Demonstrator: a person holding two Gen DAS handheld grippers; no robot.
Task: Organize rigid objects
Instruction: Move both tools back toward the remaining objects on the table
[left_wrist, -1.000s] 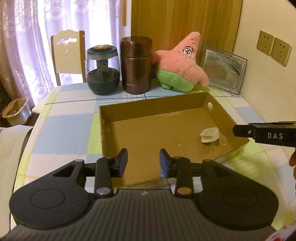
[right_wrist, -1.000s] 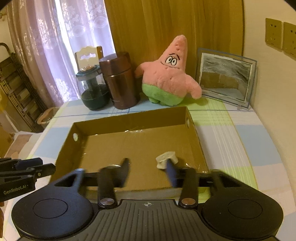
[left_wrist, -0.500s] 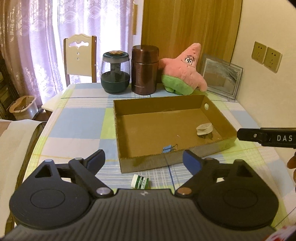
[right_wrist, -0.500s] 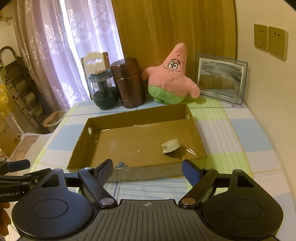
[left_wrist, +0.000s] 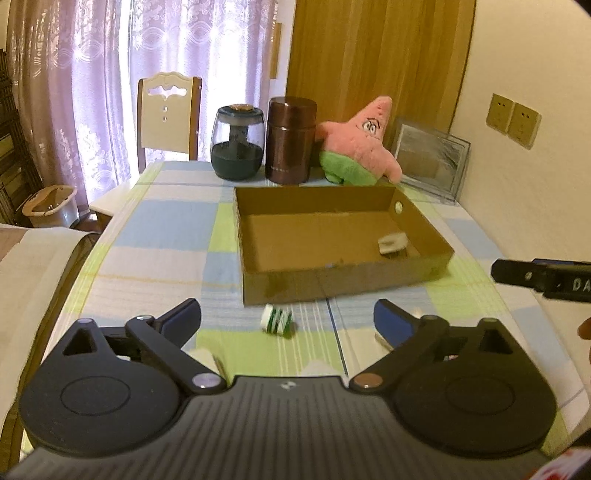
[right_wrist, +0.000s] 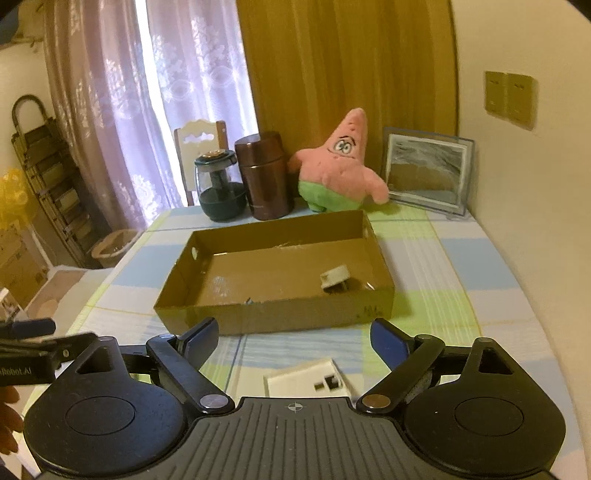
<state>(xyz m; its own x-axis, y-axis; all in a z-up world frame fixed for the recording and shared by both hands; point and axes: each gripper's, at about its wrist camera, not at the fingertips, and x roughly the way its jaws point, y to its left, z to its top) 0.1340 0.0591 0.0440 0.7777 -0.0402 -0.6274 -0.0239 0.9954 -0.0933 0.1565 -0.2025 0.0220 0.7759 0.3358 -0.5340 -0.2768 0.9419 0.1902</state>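
Shallow cardboard box (left_wrist: 343, 280) mid-table holding a small white piece (left_wrist: 392, 244) at its right side, green-and-white roll (left_wrist: 277, 320) just outside its near wall, white flat block (right_wrist: 308, 380) nearer right, left gripper (left_wrist: 287, 319) and right gripper (right_wrist: 293, 338) jaws opening wide, gripping nothing, checked tablecloth (left_wrist: 166, 236) beneath.

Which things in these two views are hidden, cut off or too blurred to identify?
- White flat object, right wrist view: near part hidden behind the right hand-held gripper body.
- Small item at the cardboard box near wall, both views: too small.
- Green-and-white roll, left wrist view: label blurred.
- Pale scraps by the left hand-held gripper: partly covered.
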